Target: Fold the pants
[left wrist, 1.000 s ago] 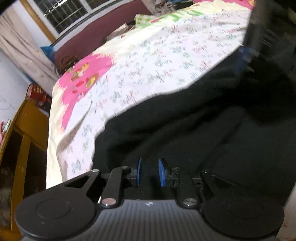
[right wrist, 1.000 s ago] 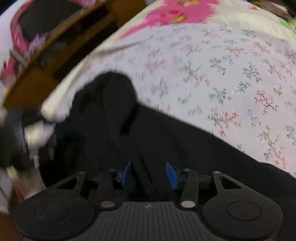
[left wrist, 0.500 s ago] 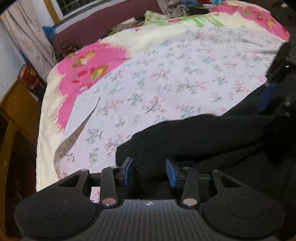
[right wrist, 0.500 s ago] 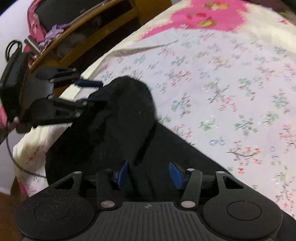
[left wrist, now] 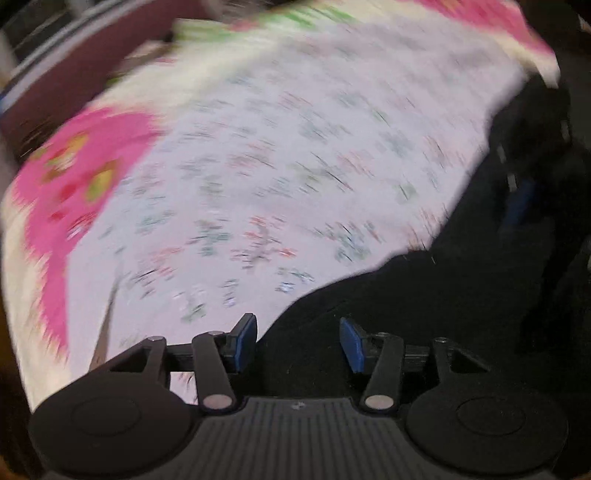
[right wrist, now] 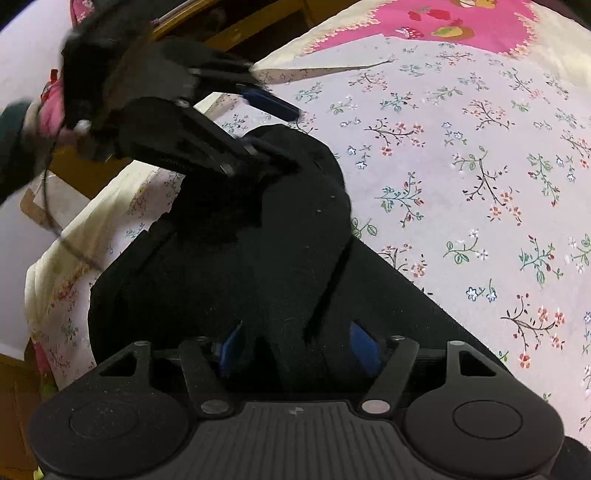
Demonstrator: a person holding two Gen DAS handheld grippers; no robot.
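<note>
The black pants [right wrist: 280, 236] lie folded on the floral bedsheet [right wrist: 461, 177], near the bed's edge. My right gripper [right wrist: 297, 347] hovers low over them; its jaws are opening, with a ridge of pants cloth lying loose between the blue pads. My left gripper [right wrist: 291, 136] is at the far tip of the fold, and its jaws are opening too, the upper finger lifted off the cloth. In the blurred left wrist view, the left gripper [left wrist: 298, 343] straddles the edge of the pants [left wrist: 424, 302], the pads not pressing. A blue pad [left wrist: 521, 203] of the right gripper shows at far right.
A wooden furniture frame [right wrist: 229, 33] stands past the bed's left edge. The cream sheet border [right wrist: 74, 236] drapes over that edge, with a cable [right wrist: 74, 254] hanging across it. A pink cartoon patch [right wrist: 461, 26] marks the far corner. A dark red wall band [left wrist: 74, 85] runs behind the bed.
Both grippers' jaws have spread wider. The left gripper has swung in over the far tip of the pants. In its own view, more sheet shows and the pants sit lower right.
</note>
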